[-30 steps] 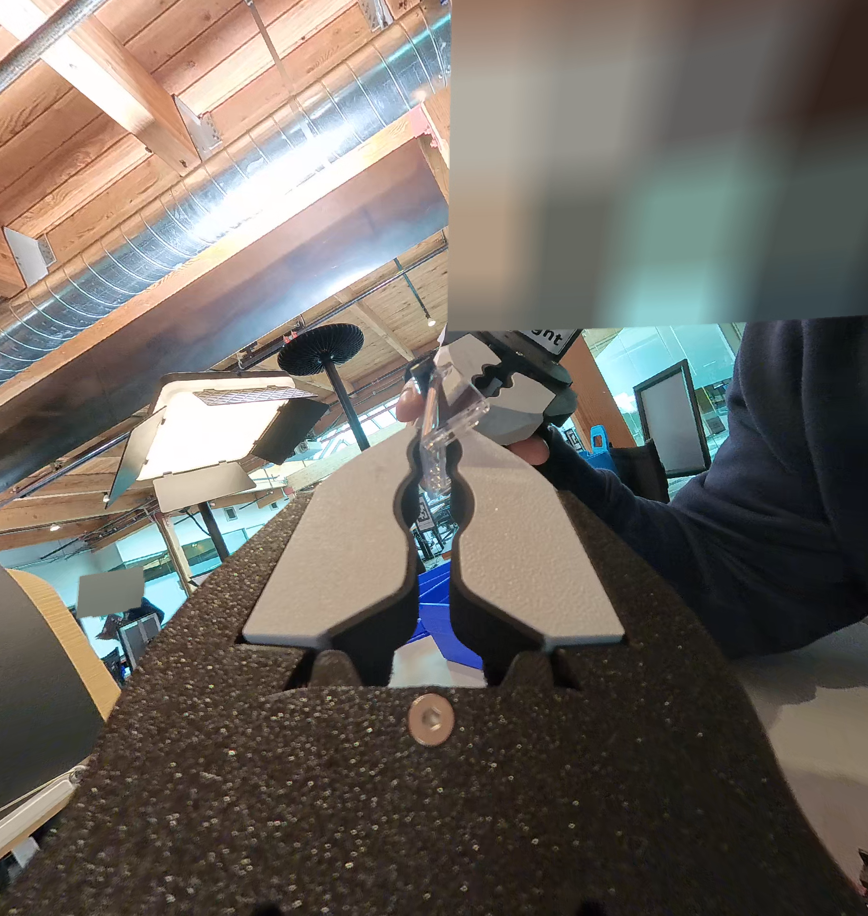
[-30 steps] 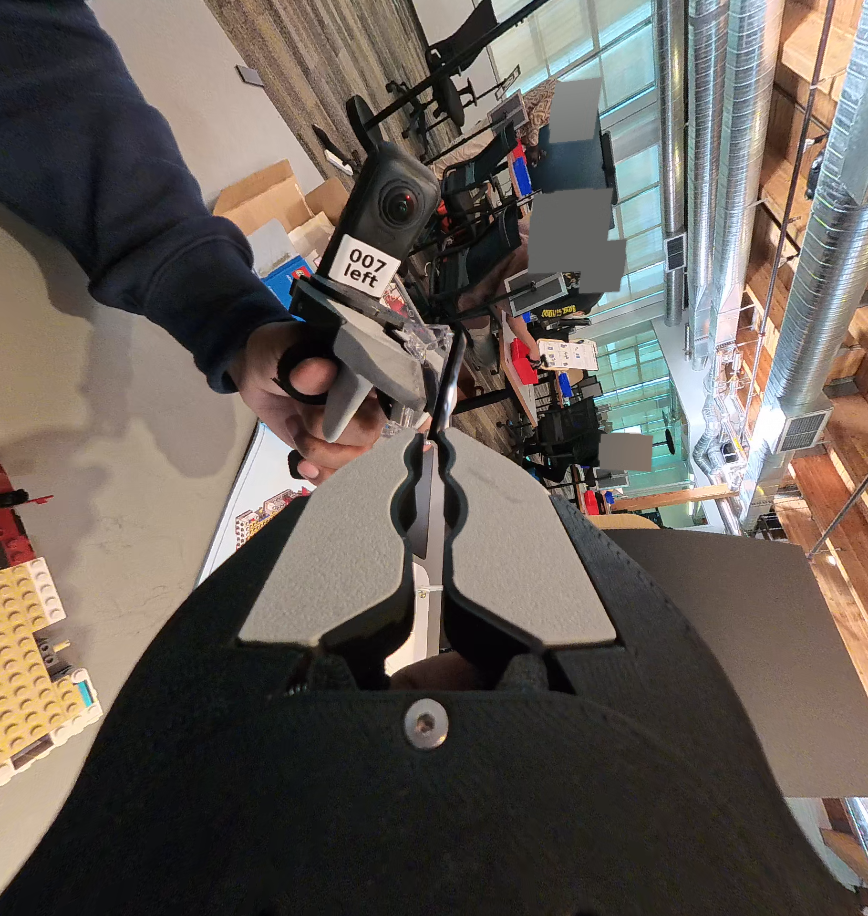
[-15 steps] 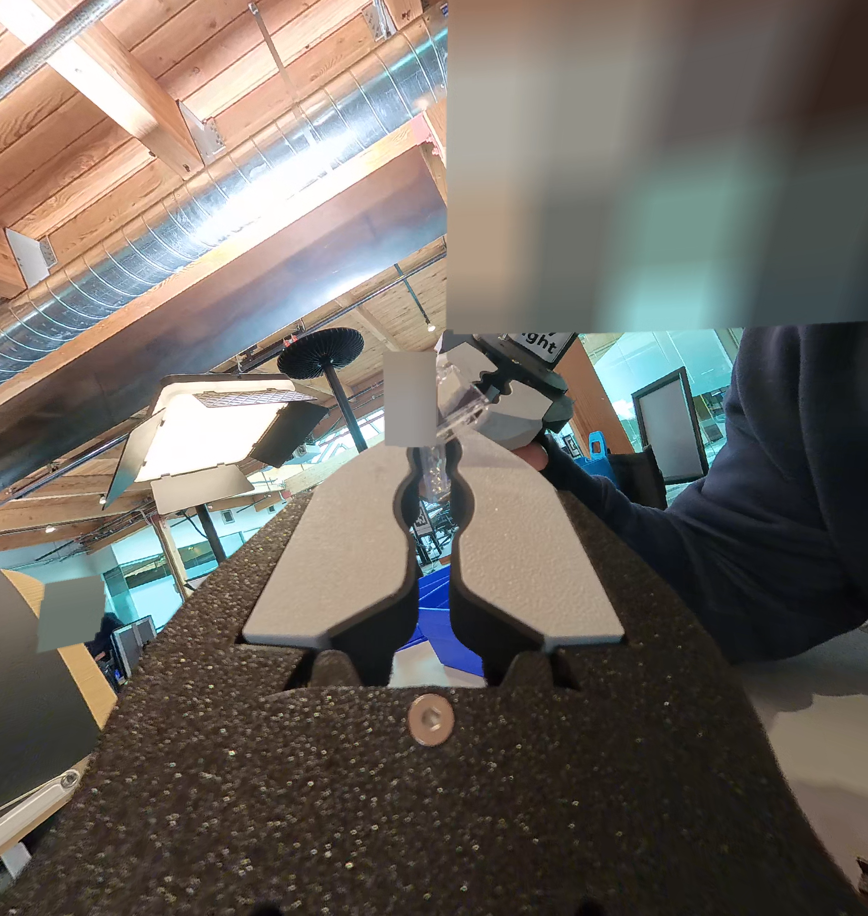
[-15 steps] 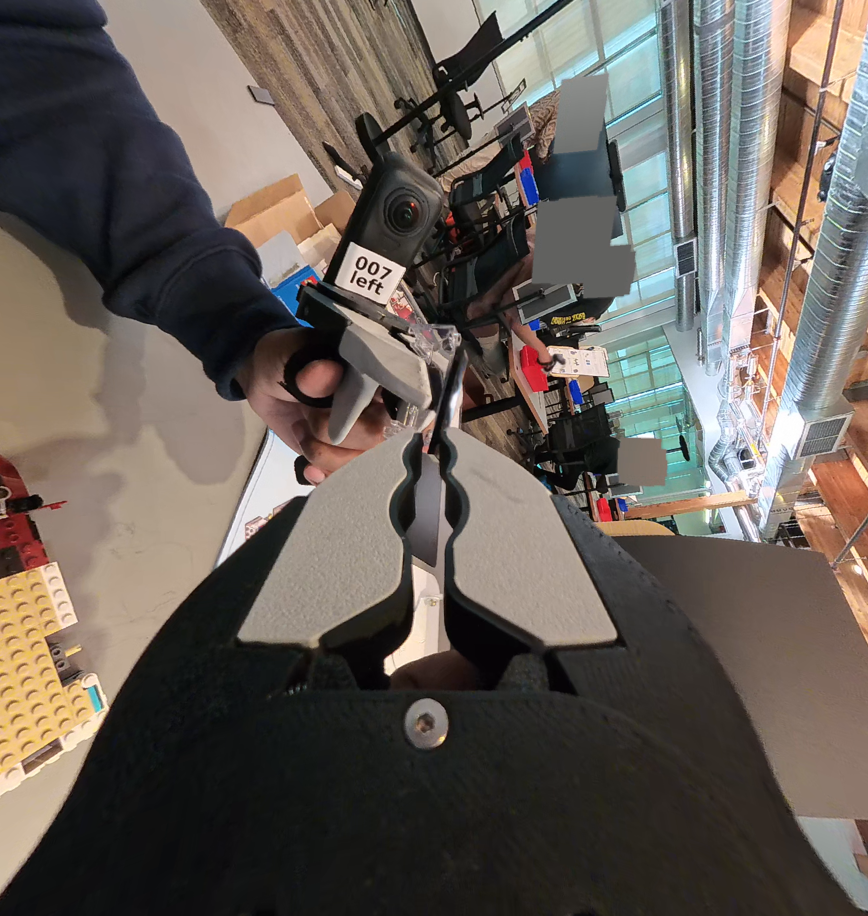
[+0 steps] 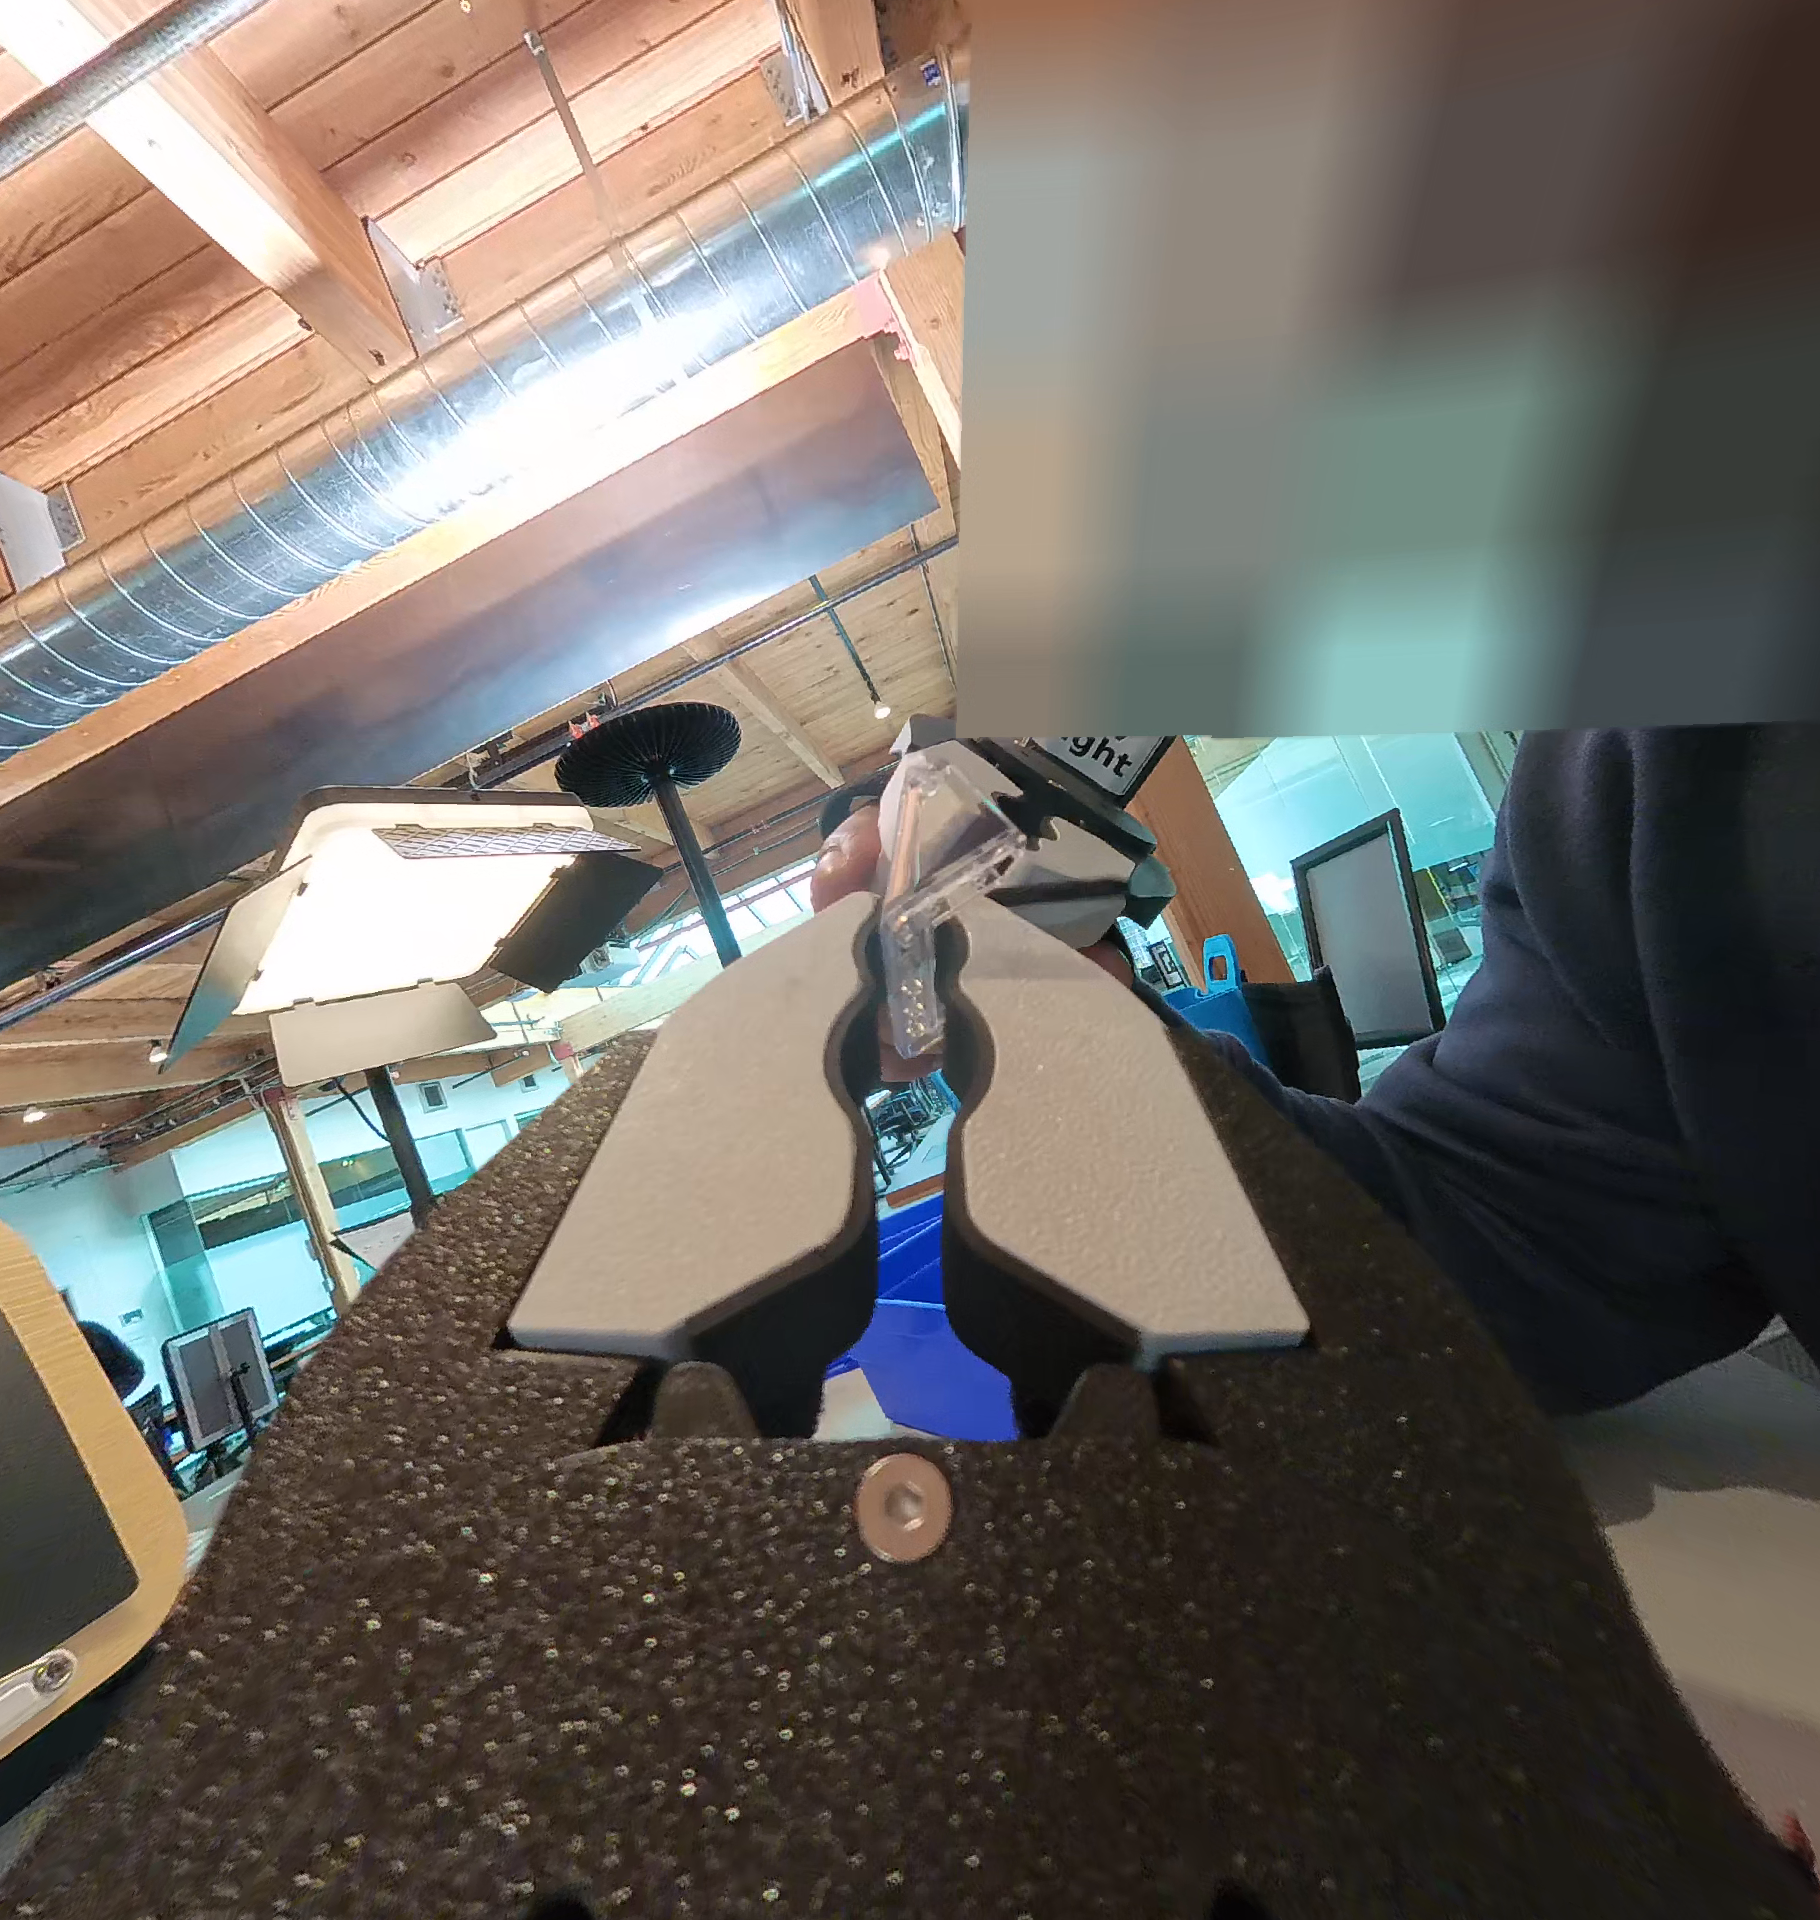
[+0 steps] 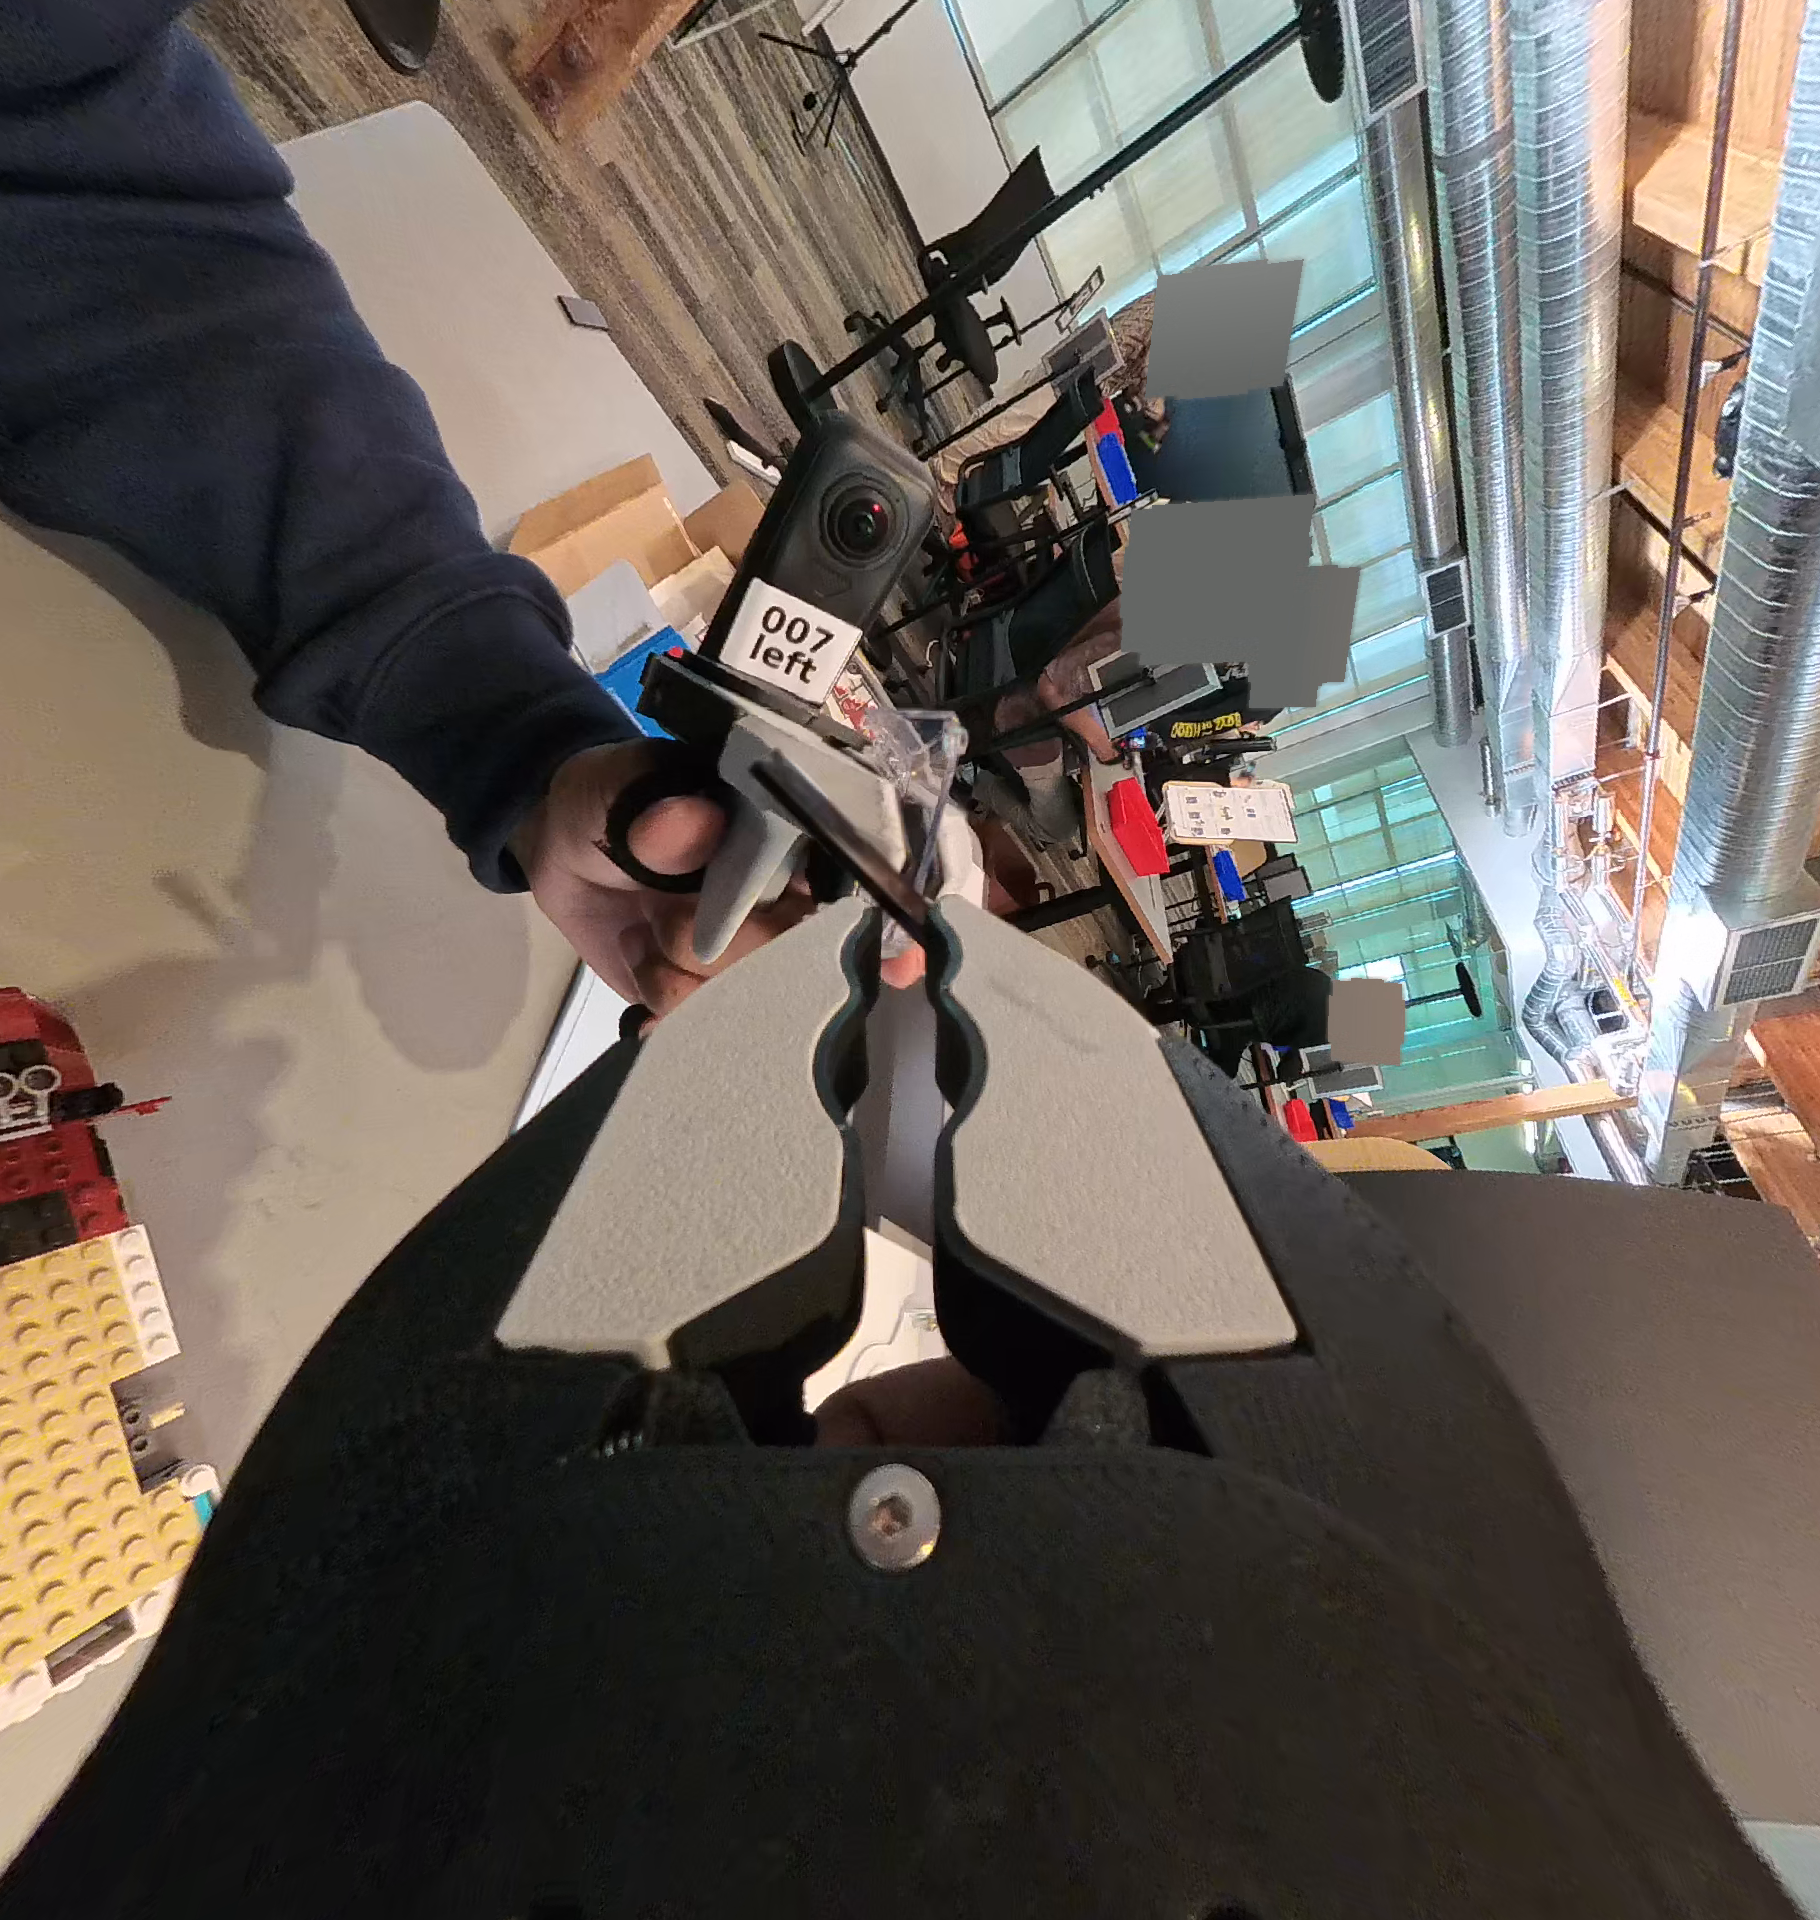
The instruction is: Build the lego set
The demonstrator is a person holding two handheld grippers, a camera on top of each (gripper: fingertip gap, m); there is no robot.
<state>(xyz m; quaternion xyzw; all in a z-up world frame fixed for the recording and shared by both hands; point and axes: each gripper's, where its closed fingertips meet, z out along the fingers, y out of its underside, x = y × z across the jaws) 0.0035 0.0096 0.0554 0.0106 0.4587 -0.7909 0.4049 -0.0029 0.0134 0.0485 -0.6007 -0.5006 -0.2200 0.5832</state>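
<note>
An open workshop hall with a timber ceiling and a silver duct (image 5: 470, 436) lies behind everything. A lit studio lamp (image 5: 397, 914) stands further back. Below is a pale grey tabletop (image 6: 262, 935).

Near one edge of that tabletop, a brick build (image 6: 33, 1403) in yellow, white and dark red lies flat, well apart from both tools.

The clear angled piece (image 5: 911, 987) is up in the air, off the tabletop and roughly out over its far edge, shared between the two tools. The left gripper (image 5: 908, 925) is nearly closed, its grey fingertips pinching the narrow studded leg of the piece. The right gripper (image 6: 890, 930) is just as narrow and clamps the broader leg. A person in a dark blue sleeve (image 6: 262, 416) holds both handles.

My judgement is that this shared hold is best kept steady and in step:

- The piece is thin, slick and transparent.
- Each tool grips only a short length of it at the very tips.
- If one wrist twists against the other, the bend would take the strain, and the plastic could crack or slide out.
- Even pressure on both sides suits it, with the two tools held in line and any turning done slowly.
</note>
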